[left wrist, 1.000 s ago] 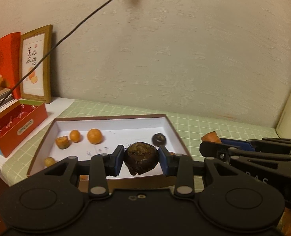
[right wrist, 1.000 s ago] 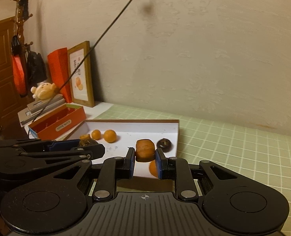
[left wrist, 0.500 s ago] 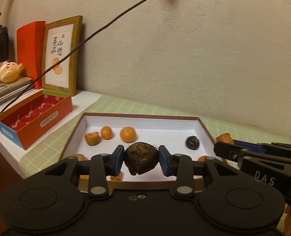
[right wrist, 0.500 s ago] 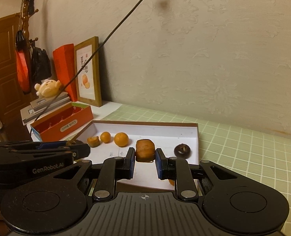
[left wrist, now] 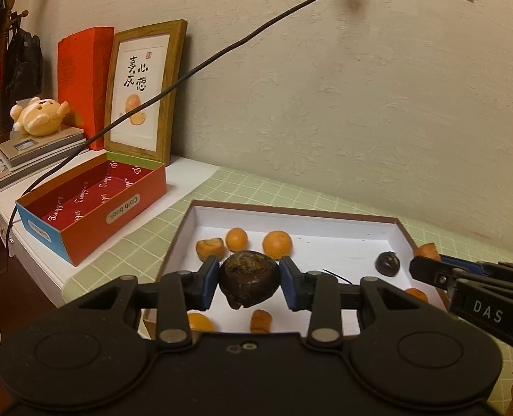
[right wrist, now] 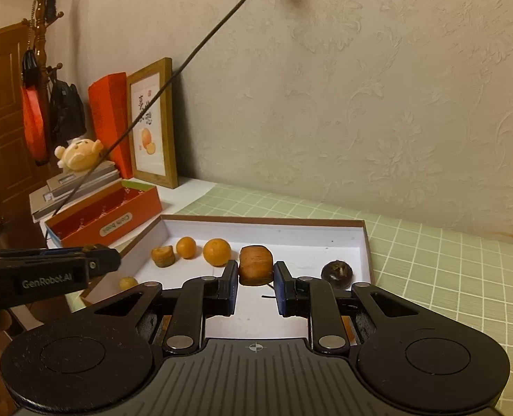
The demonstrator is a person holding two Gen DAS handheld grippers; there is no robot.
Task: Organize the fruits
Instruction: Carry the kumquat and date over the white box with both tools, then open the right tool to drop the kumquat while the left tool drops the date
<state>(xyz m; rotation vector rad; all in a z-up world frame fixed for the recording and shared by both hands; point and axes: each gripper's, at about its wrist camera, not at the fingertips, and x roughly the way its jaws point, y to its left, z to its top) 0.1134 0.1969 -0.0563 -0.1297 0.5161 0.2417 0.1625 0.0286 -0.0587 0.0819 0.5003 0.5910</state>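
My left gripper (left wrist: 249,282) is shut on a big dark brown fruit (left wrist: 249,280) and holds it above the near edge of a shallow white box (left wrist: 360,220). My right gripper (right wrist: 255,282) is shut on an orange cylindrical fruit (right wrist: 255,265) over the same box (right wrist: 325,223). In the box lie two round oranges (right wrist: 216,251), an orange chunk (right wrist: 163,256) and a small dark fruit (right wrist: 336,274). More orange pieces (left wrist: 260,320) lie near the box's front.
An open red cardboard box (left wrist: 93,204) stands left of the white box. Behind it are a framed picture (left wrist: 142,93), a red packet, stacked books with a plush toy (left wrist: 39,118). A black cable (left wrist: 221,52) hangs across. The table has a green checked cloth (right wrist: 447,263).
Both grippers have swung left and drawn back a little, each still holding its fruit. The red box and picture have come further into view.
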